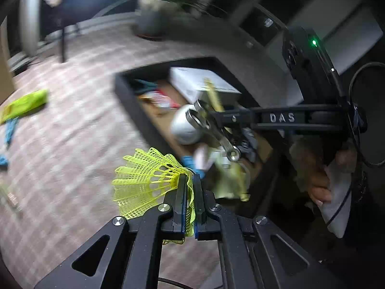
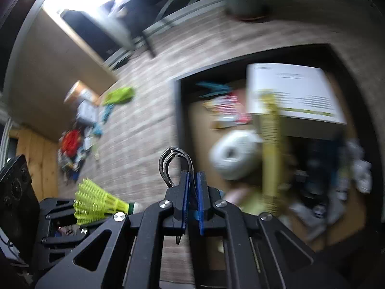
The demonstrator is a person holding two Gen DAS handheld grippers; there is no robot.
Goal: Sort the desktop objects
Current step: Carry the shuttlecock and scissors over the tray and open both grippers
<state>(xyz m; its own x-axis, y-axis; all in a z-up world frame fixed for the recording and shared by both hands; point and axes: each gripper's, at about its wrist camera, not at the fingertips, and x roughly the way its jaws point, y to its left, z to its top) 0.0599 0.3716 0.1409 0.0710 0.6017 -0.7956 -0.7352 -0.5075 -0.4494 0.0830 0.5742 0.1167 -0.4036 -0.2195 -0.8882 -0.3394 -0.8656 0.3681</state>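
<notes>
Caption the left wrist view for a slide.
Left gripper pinching a yellow shuttlecock; right gripper carrying a metal tool above the box.

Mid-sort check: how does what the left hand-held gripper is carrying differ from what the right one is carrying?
The left hand-held gripper pinches a yellow plastic shuttlecock by its mesh skirt; the right hand-held gripper grips silver metal nail clippers. The shuttlecock is broad, flared and see-through; the clippers are slim, shiny and solid. Both are clamped in shut jaws, near the open box.
</notes>
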